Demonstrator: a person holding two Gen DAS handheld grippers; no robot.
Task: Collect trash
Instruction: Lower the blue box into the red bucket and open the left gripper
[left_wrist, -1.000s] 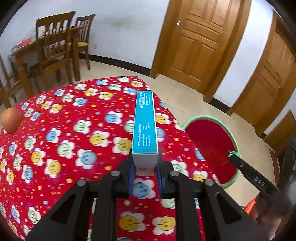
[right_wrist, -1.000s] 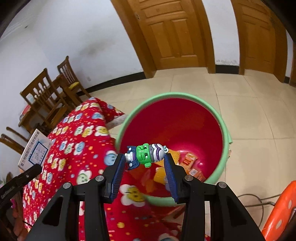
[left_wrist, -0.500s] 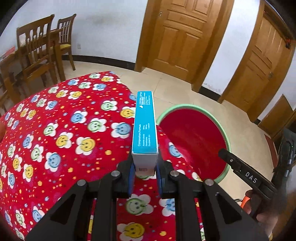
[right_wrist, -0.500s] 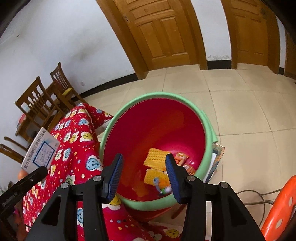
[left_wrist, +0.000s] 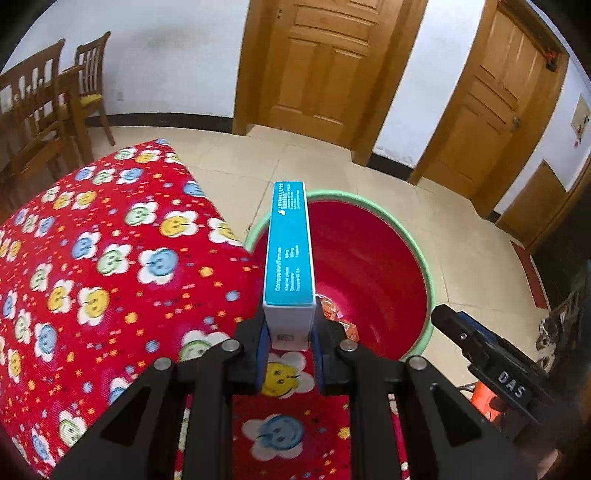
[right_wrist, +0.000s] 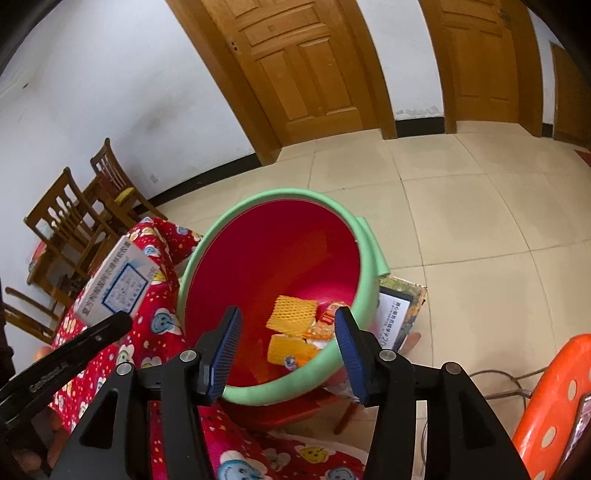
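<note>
toy dropped from right gripper (right_wrist: 288, 350), jaws now wide, empty over bin (right_wrist: 369, 254) | left gripper (left_wrist: 289, 332) clamped box (left_wrist: 290, 254), swung ahead toward bin | box next

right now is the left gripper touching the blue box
Touching. The left wrist view shows the left gripper shut on the blue box, both pads pressed against its sides.

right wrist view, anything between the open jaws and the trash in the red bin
Nothing. In the right wrist view the right gripper hangs open and empty over the bin; only bare red wall lies before the yellow foam netting.
</note>
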